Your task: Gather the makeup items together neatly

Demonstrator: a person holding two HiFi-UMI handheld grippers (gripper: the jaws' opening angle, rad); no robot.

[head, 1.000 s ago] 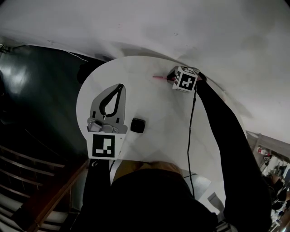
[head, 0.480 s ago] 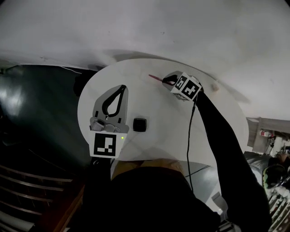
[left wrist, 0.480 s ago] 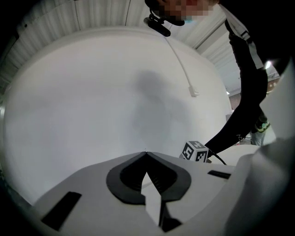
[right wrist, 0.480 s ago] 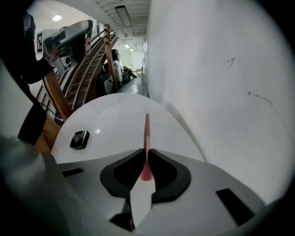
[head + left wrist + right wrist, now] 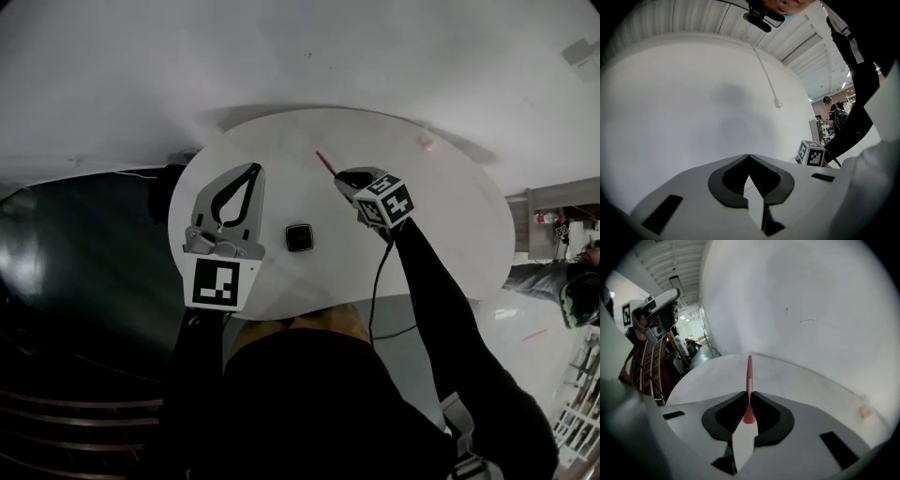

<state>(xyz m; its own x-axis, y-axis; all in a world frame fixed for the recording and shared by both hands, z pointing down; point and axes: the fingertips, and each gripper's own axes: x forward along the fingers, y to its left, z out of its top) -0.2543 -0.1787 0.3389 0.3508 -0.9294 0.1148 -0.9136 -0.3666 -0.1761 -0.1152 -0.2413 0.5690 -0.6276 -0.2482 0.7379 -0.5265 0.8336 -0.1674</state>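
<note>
Right gripper (image 5: pixel 341 176) has swung inward from the far edge of the round table (image 5: pixel 450 216), with the pink liner pencil (image 5: pixel 324 163) clamped in its jaws over the tabletop. Left gripper (image 5: pixel 251 171) is clenched and empty, near the black compact (image 5: pixel 299 237).

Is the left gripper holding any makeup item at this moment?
No, the left gripper has its jaws closed tip to tip with nothing between them.

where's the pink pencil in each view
Head view: the pink pencil is at upper centre, sticking out of the right gripper above the white table.
Left gripper view: not in it.
Right gripper view: dead centre, clamped between the jaws.
Shared landmark: the right gripper's marker cube, also at the left gripper view's right.
</note>
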